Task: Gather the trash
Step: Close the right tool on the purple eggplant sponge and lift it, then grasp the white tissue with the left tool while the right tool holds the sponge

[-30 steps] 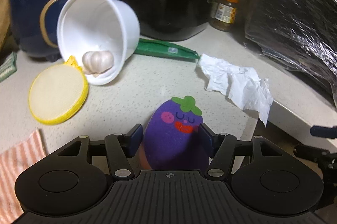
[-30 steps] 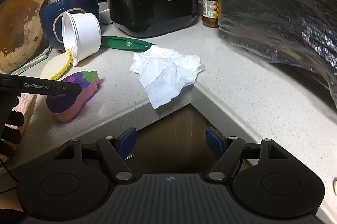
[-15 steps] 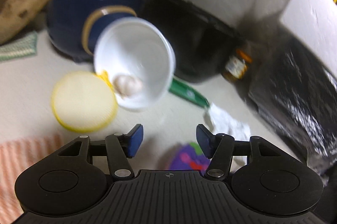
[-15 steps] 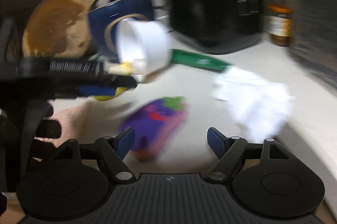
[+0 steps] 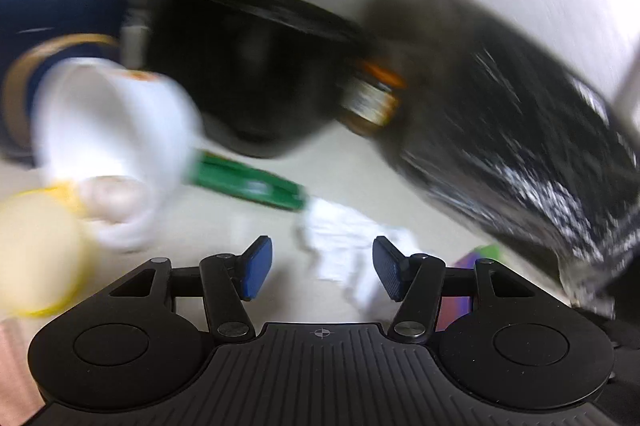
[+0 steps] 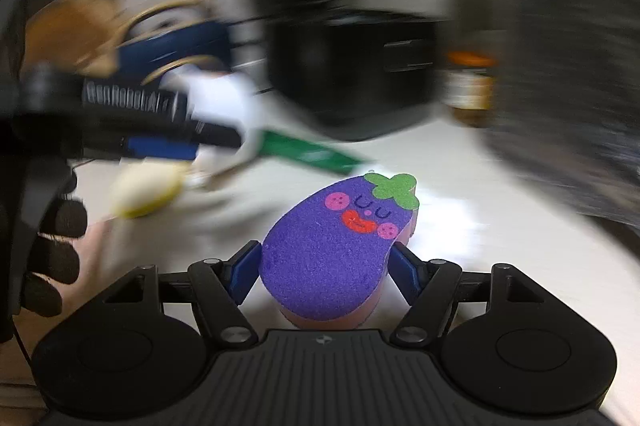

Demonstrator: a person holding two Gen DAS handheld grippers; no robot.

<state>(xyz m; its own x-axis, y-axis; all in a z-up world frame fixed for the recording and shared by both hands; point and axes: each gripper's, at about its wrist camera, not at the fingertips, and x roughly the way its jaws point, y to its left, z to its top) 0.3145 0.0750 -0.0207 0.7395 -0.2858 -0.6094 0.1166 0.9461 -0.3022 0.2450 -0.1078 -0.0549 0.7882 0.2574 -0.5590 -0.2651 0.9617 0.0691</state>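
Observation:
A purple eggplant-shaped sponge [image 6: 320, 250] sits between the fingers of my right gripper [image 6: 324, 264]. The jaws are closing and both blue pads touch its sides; it stays sharp while the background blurs. In the left wrist view only a purple and green edge of the sponge [image 5: 478, 254] shows at the right. My left gripper [image 5: 322, 266] is open with nothing held, just above crumpled white paper [image 5: 340, 234] on the counter. A green wrapper [image 5: 248, 181] lies beyond the paper. The left gripper [image 6: 160, 129] also shows at the left of the right wrist view.
A tipped white cup [image 5: 112, 129] holding garlic [image 5: 108, 193] lies at the left, next to a round yellow pad [image 5: 36, 250]. Behind stand a blue pot [image 5: 52, 9], a black appliance [image 5: 248, 65], a jar [image 5: 372, 101] and a black foil bag [image 5: 520, 145].
The left gripper let go of the eggplant sponge and swung right towards the paper. The right gripper moved left over the sponge and its pads now touch it.

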